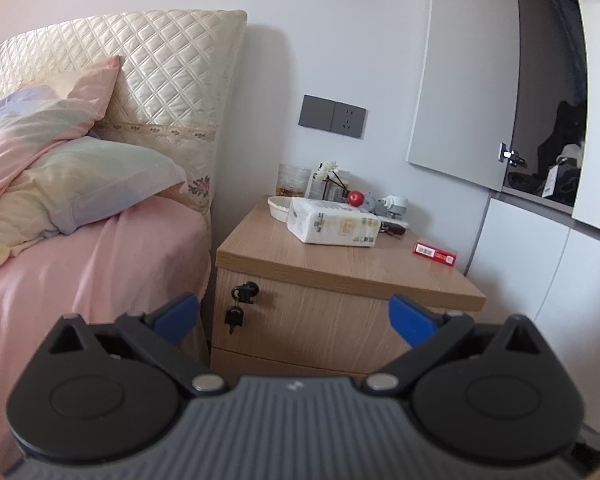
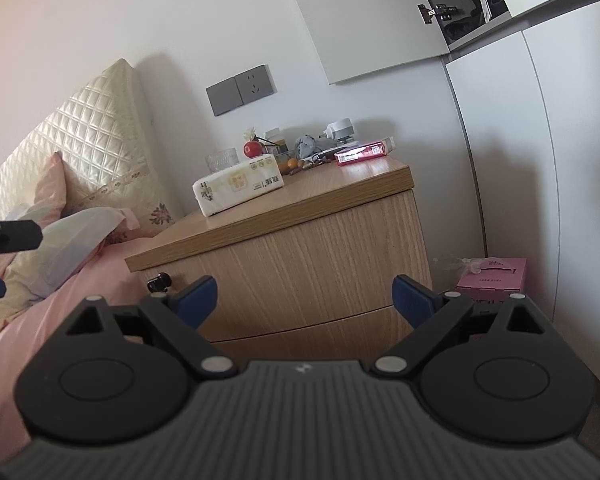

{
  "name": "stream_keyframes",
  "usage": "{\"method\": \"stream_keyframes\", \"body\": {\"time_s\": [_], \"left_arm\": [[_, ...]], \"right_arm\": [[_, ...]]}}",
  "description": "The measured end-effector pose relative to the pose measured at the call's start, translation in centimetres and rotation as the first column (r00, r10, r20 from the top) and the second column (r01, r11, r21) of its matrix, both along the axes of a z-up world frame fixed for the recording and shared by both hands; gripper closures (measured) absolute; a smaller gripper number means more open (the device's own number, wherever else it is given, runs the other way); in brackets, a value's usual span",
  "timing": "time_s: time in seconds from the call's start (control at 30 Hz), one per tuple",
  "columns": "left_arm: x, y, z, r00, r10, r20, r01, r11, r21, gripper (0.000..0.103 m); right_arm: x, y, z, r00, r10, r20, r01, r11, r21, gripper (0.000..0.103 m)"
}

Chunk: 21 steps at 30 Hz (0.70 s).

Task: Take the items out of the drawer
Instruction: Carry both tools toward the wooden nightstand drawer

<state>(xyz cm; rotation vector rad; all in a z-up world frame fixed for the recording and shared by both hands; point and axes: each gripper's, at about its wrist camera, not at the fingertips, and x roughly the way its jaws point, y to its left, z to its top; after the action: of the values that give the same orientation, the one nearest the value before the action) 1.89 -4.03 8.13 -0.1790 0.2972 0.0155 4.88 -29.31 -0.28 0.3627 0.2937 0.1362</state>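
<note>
A light wooden nightstand (image 1: 340, 264) (image 2: 300, 216) stands between a bed and white cabinets. Its upper drawer (image 1: 332, 316) (image 2: 312, 264) is closed, with a black lock and a key hanging from it (image 1: 242, 300) (image 2: 159, 281) at the drawer's left. A lower drawer (image 1: 300, 364) (image 2: 308, 340) is closed too. My left gripper (image 1: 294, 316) is open, blue pads wide apart, a short way in front of the upper drawer. My right gripper (image 2: 304, 296) is open as well, facing the drawer fronts from lower down. Nothing sits between either pair of fingers. The drawer contents are hidden.
On the nightstand top lie a white tissue pack (image 1: 334, 222) (image 2: 238, 188), a red box (image 1: 434, 253) (image 2: 362, 153), a white dish (image 1: 280, 206), a glass (image 1: 294, 180), a red ball (image 1: 355, 198) and small clutter. The pink bed (image 1: 80, 272) is left. A pink box (image 2: 492, 276) sits on the floor at right.
</note>
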Motion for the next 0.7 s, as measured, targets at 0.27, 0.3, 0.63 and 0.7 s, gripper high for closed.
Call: {"method": "stream_keyframes", "body": {"time_s": [0.27,0.3,0.63,0.7], "left_arm": [[-0.38,-0.34,0.33,0.999,-0.037,0.003,0.037,0.998,-0.05,0.0],[-0.5,-0.37,0.42,0.999,-0.042,0.006,0.042,0.998,-0.056,0.0],[-0.51,-0.79,0.46,1.0,-0.017,0.001,0.017,0.995,-0.097,0.0],[-0.33,-0.76,0.39,1.0,-0.016,-0.008,0.015,0.995,-0.099,0.0]], "right_arm": [[-0.15,-0.2,-0.01,1.0,-0.003,0.002,0.003,1.0,0.015,0.007],[-0.15,-0.2,-0.01,1.0,-0.002,0.001,0.002,1.0,0.016,0.007],[-0.28,-0.34,-0.01,1.0,0.001,0.001,-0.001,1.0,0.027,0.007],[-0.33,-0.34,-0.03,1.0,-0.001,0.001,0.001,1.0,0.029,0.007]]}}
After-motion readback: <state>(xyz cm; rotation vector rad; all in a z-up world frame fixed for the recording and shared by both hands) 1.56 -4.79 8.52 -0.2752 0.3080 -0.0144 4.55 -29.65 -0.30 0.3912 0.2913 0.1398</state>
